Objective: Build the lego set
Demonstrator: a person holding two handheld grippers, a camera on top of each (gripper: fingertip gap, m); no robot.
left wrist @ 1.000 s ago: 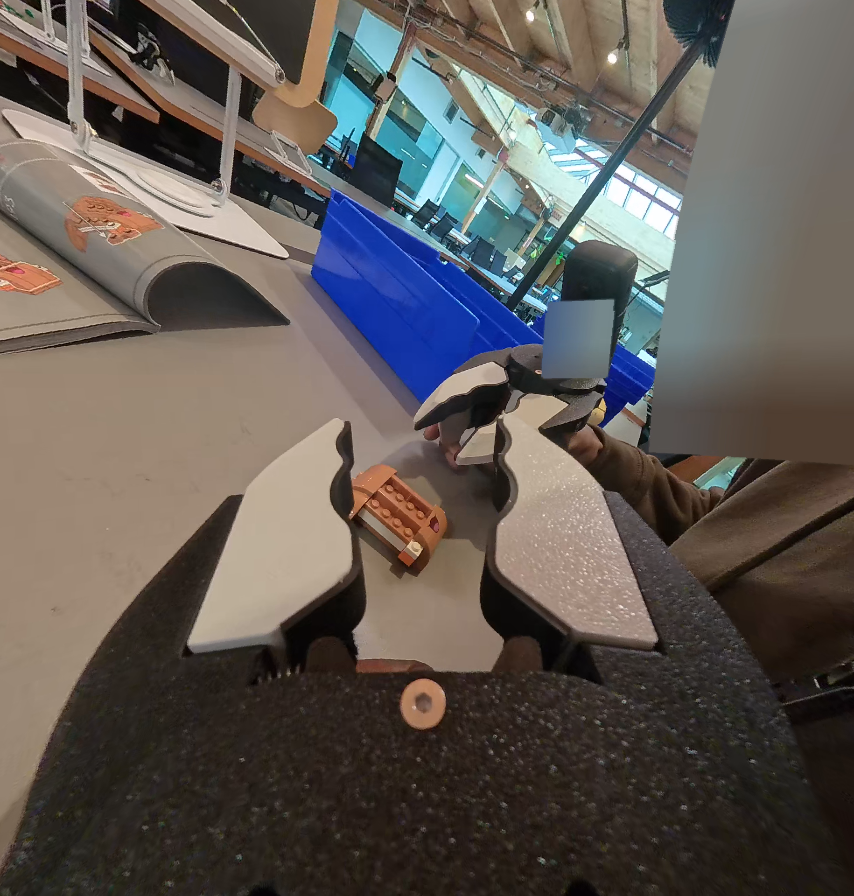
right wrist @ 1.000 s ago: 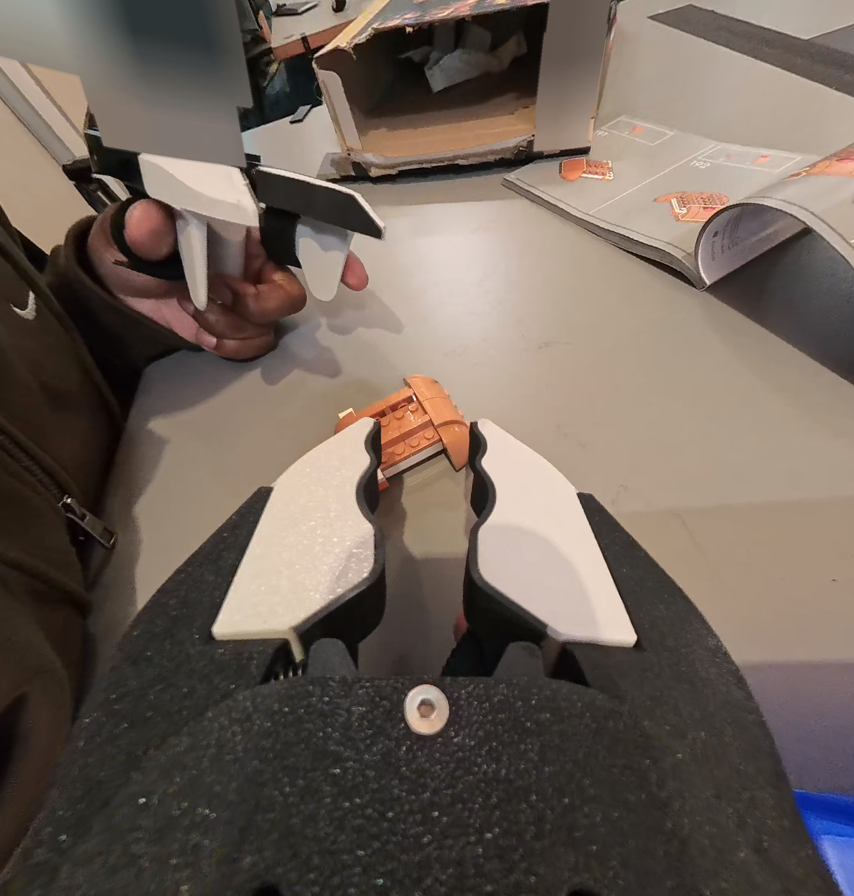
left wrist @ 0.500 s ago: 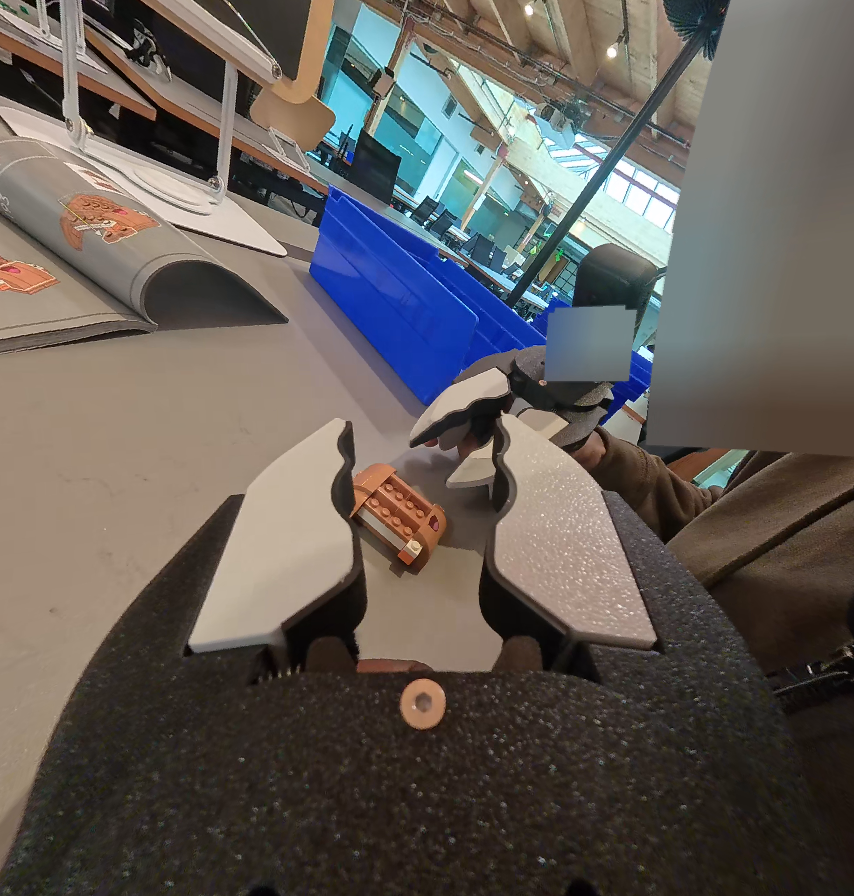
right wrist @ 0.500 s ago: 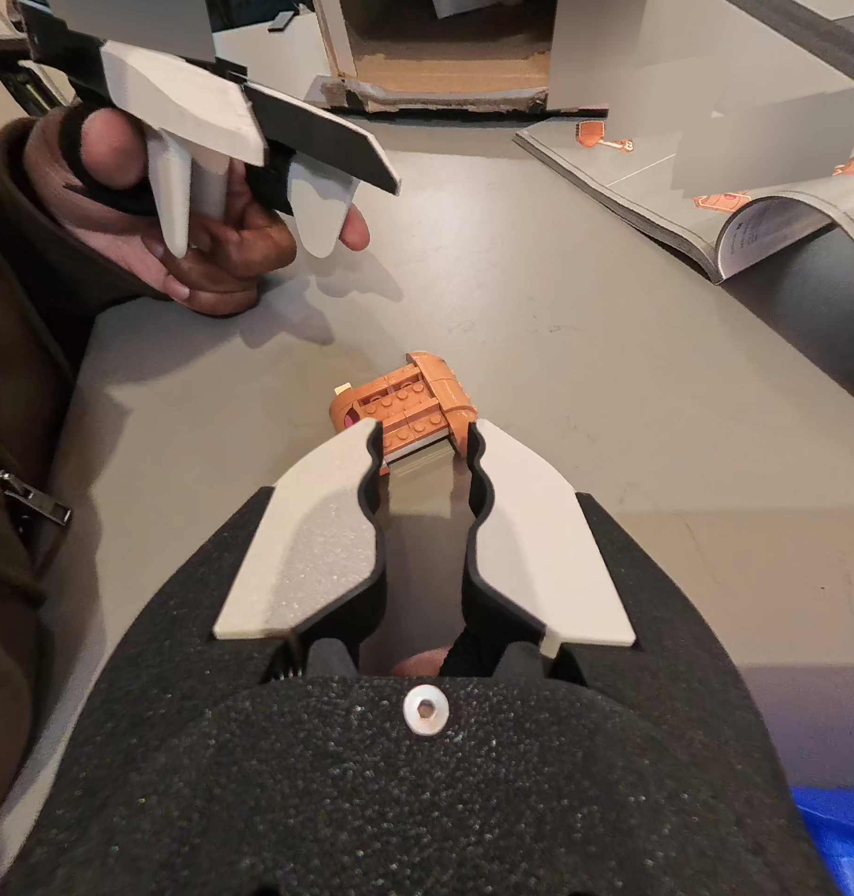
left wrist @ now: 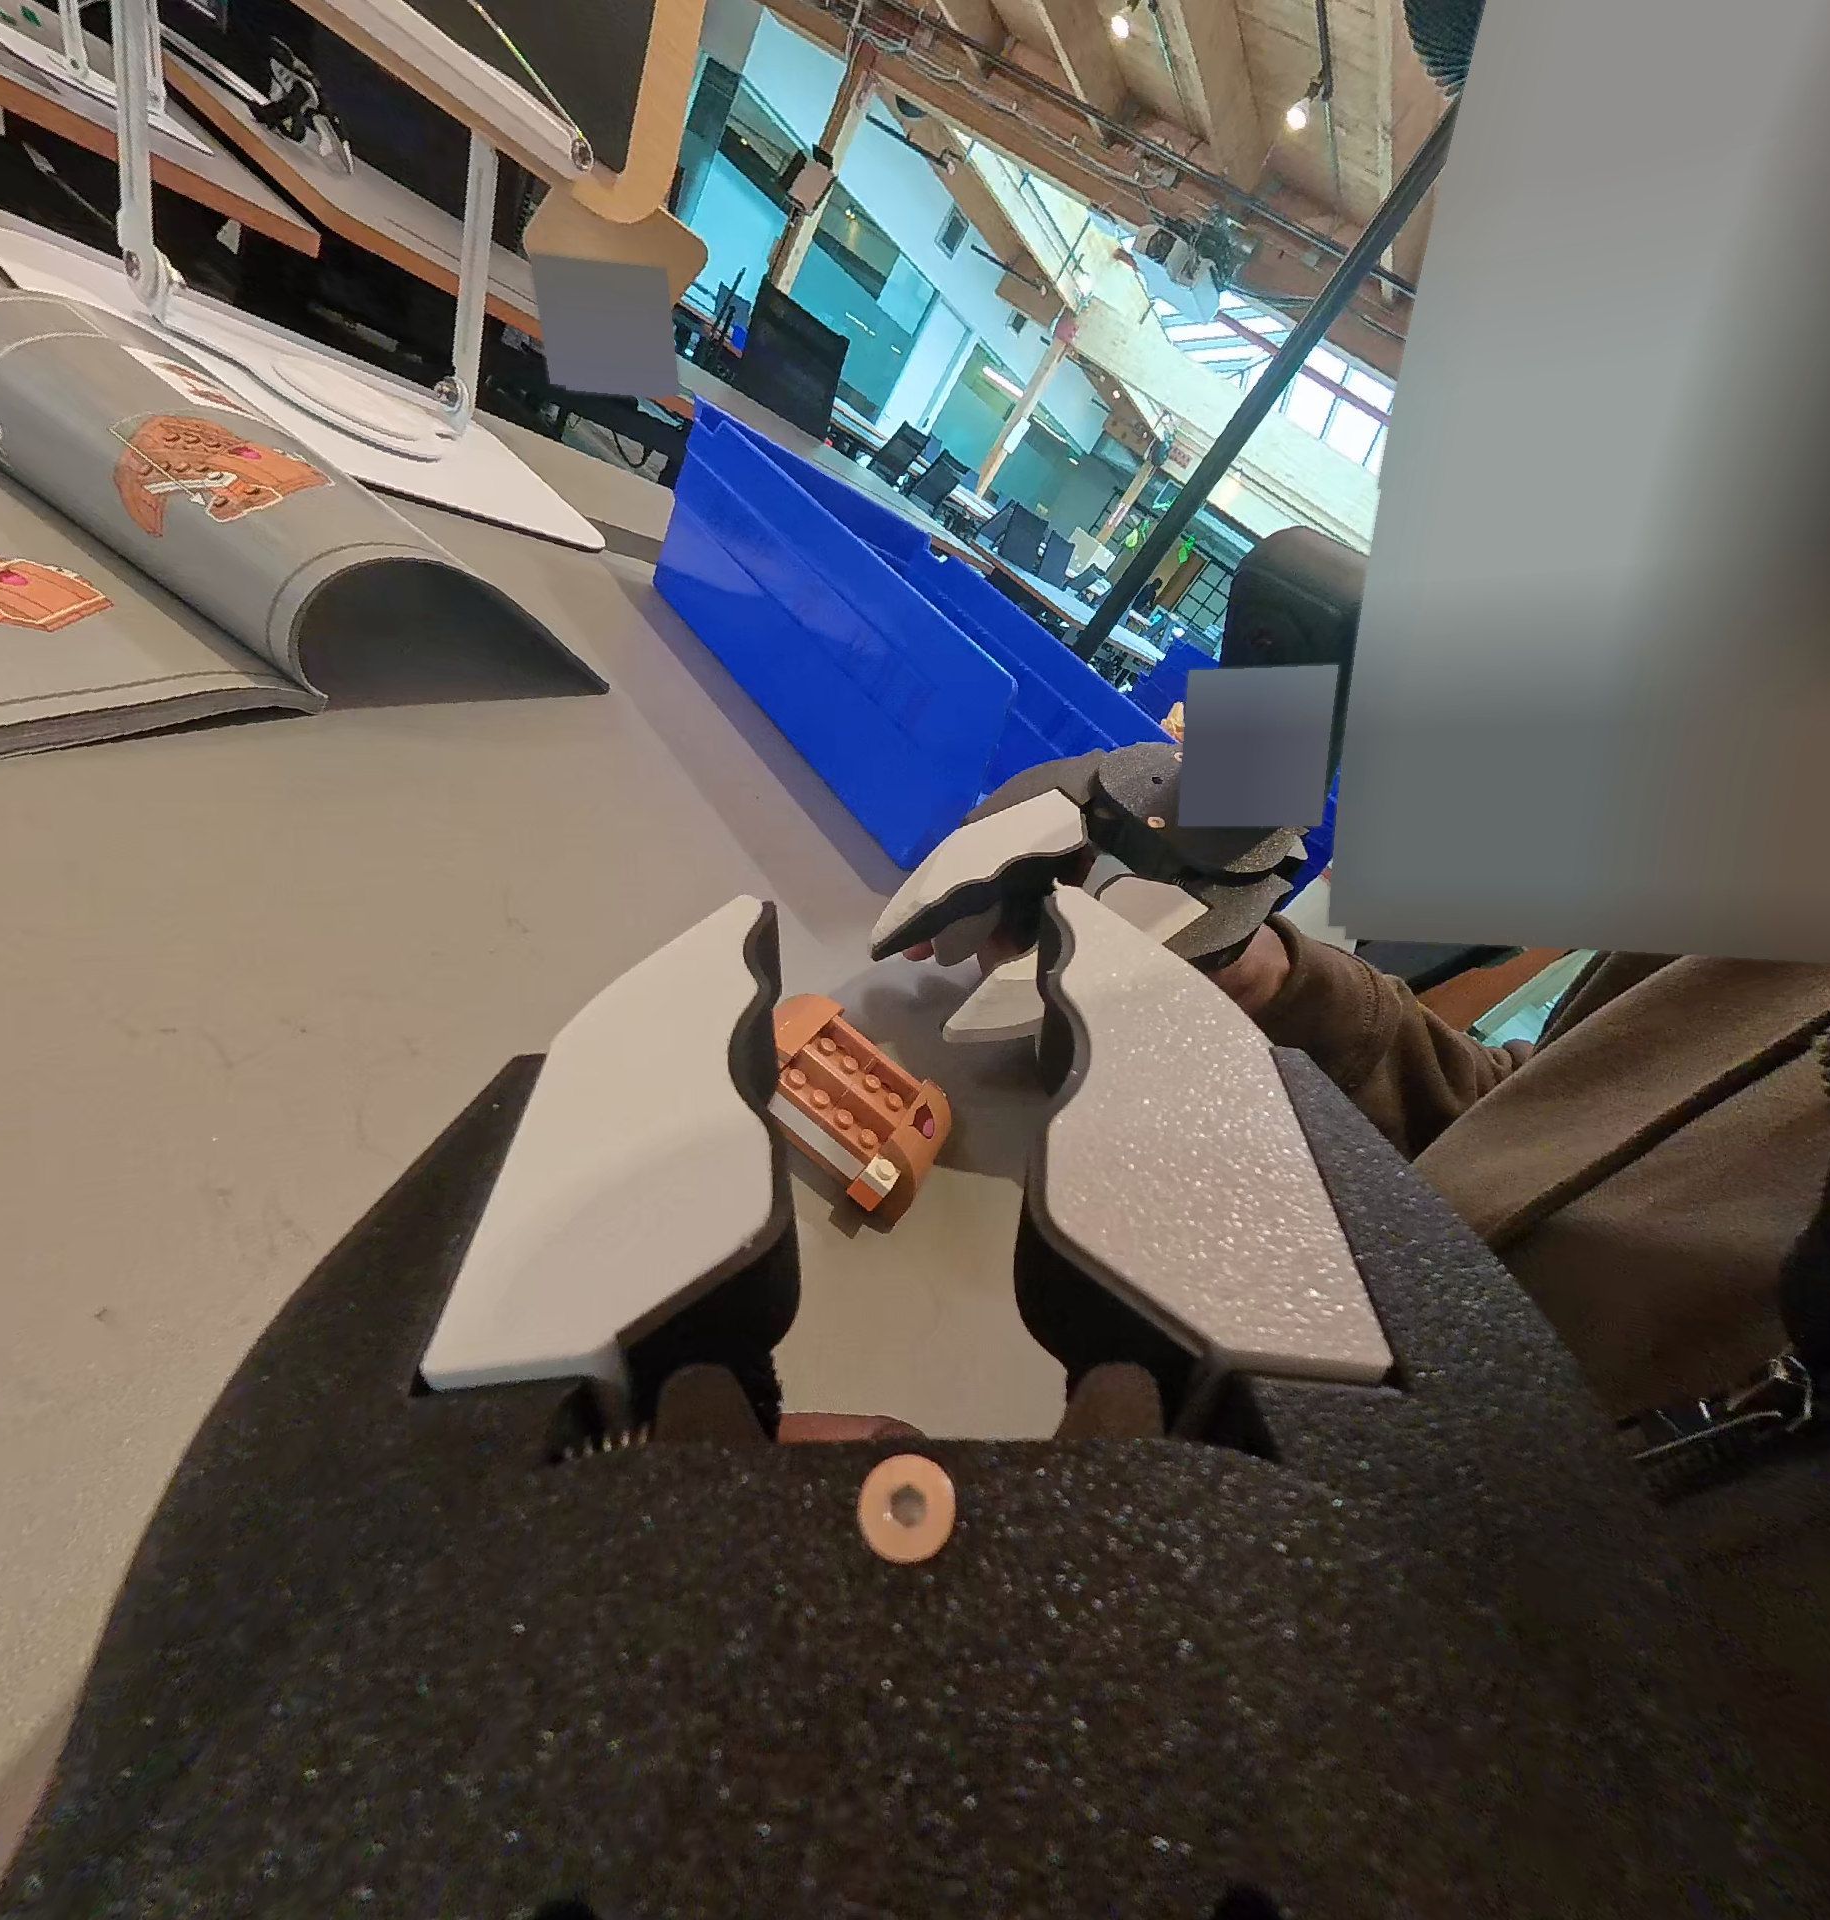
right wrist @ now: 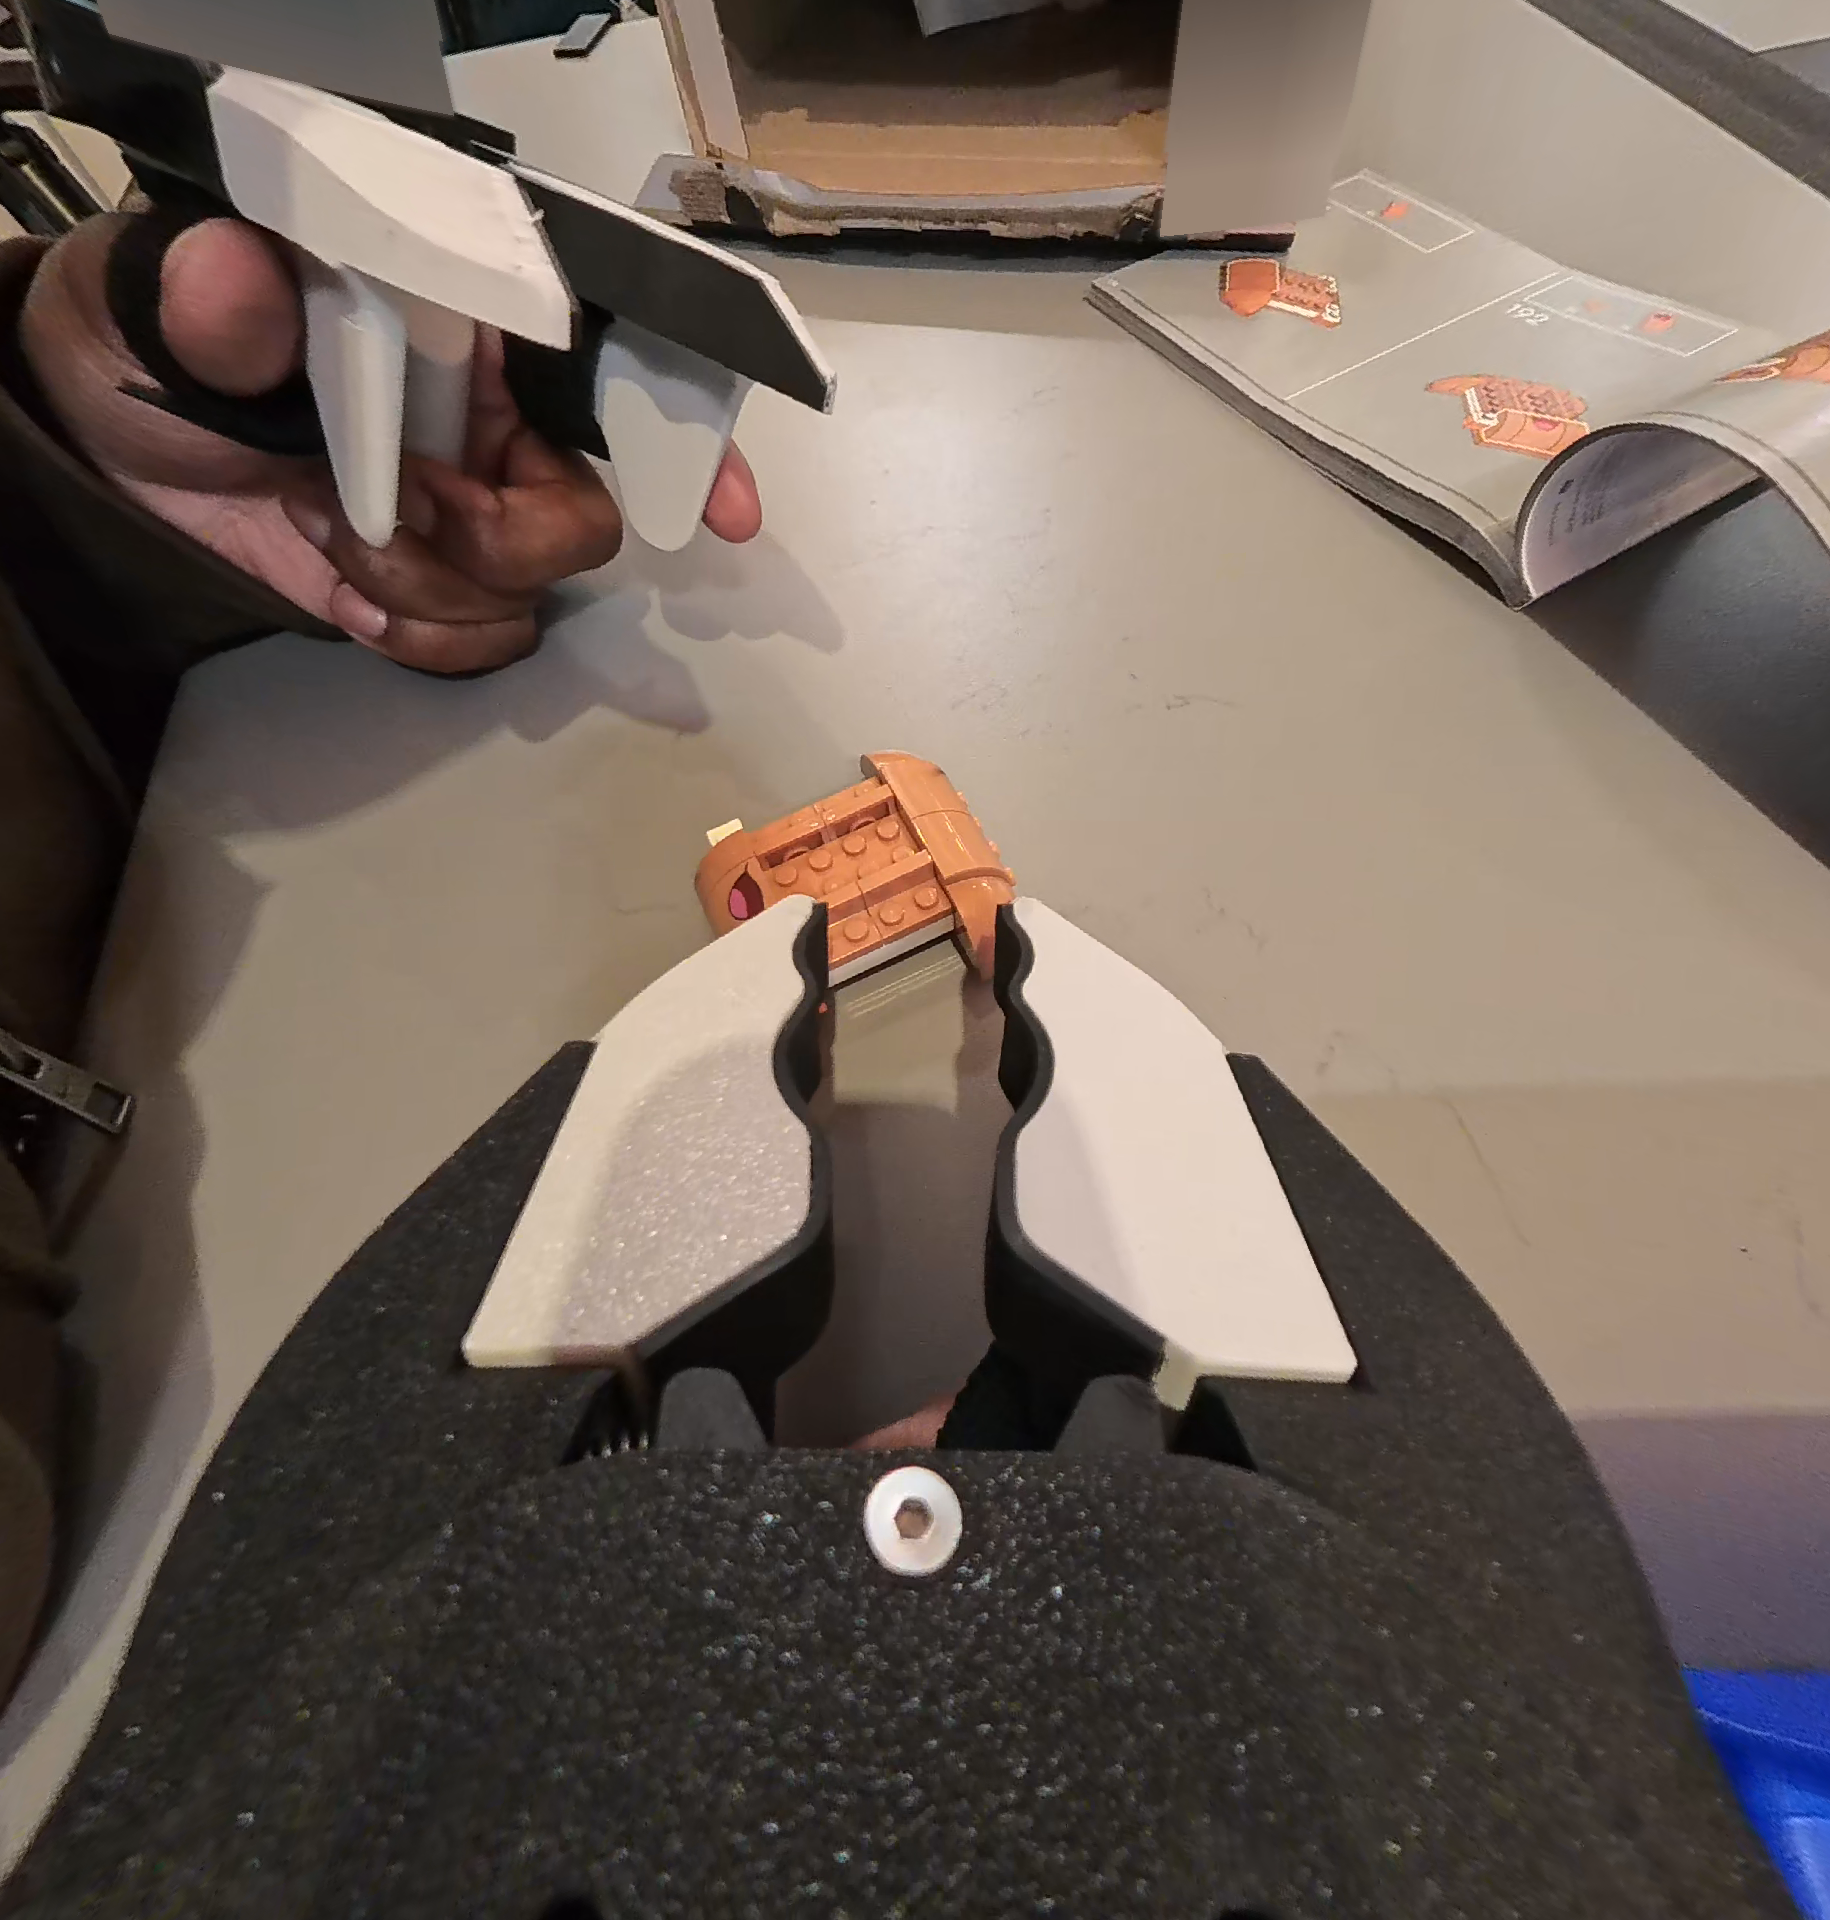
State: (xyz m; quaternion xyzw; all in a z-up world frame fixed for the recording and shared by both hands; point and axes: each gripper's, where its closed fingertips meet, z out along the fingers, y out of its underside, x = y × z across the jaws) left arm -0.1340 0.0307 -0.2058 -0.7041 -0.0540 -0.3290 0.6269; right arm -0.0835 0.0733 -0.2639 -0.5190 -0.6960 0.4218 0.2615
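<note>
Right now both tools are standing apart-jawed and empty, the right gripper straddling the near edge of the small orange studded brick assembly lying on the grey tabletop, the left gripper hovering just beside that assembly. If the right jaws are closing off-centre, the loose assembly is likely skidding or twisting away. It is looking stubby, rounded at both ends, with a pale strip and a pink spot.

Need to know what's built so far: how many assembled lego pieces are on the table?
1: the orange lego assembly lies on the grey table, just ahead of the right gripper. Others may be hidden.
</note>
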